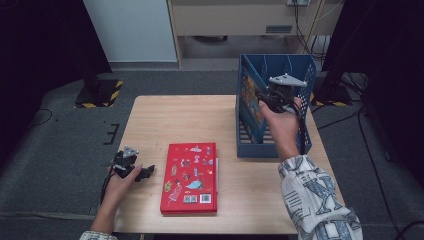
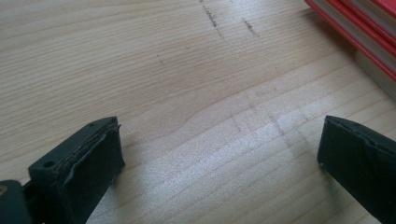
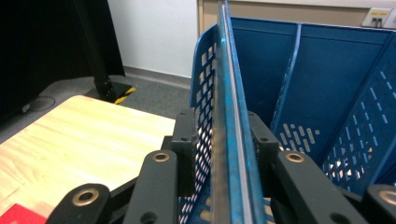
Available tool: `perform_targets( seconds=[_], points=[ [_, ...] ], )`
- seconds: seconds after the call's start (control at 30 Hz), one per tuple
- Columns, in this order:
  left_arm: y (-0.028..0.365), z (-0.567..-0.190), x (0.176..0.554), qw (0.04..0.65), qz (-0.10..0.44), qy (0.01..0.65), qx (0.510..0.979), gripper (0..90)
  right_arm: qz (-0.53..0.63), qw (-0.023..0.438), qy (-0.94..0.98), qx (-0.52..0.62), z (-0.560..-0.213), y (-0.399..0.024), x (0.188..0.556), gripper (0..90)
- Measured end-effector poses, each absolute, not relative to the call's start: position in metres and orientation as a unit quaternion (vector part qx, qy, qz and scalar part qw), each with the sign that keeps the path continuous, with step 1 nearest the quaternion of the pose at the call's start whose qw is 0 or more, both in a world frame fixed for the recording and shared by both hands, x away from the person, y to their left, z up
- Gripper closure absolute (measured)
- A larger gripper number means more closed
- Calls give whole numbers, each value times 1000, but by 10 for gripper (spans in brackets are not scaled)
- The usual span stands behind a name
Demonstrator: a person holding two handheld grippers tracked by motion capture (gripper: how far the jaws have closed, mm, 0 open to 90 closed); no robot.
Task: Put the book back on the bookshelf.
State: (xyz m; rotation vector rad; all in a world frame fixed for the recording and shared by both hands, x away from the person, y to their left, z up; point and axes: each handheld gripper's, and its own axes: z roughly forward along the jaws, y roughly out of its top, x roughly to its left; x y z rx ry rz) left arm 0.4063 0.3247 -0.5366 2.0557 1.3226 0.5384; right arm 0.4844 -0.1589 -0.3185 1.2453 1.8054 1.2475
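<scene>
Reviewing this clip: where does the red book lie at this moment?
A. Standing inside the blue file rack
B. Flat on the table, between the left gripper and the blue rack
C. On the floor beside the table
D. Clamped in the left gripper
B: the red book lies flat, cover up, on the table, with the left gripper to its left, jaws open on bare wood, and the blue rack to its right.

Person in a white sleeve [image 1: 315, 195] with grey geometric print; each hand carries a black two-jaw gripper, left gripper [image 1: 131, 167], right gripper [image 1: 280, 95], grey triangular plate, trailing black cable.
</scene>
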Motion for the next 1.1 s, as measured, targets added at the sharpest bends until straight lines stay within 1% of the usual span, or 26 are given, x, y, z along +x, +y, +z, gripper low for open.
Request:
perform_targets(
  seconds=[0.27,0.6,0.8,1.1],
  points=[
    [324,-537,406,316,205,503,778,0,456,295,695,470,-307,-157,489,691],
    [324,-537,407,316,204,503,778,0,449,287,703,470,-302,-159,496,739],
    [324,-537,407,316,205,502,779,0,442,286,710,468,-300,-156,499,713],
    [323,-537,407,317,205,502,778,0,436,283,712,471,-302,-154,502,717]
  ],
)
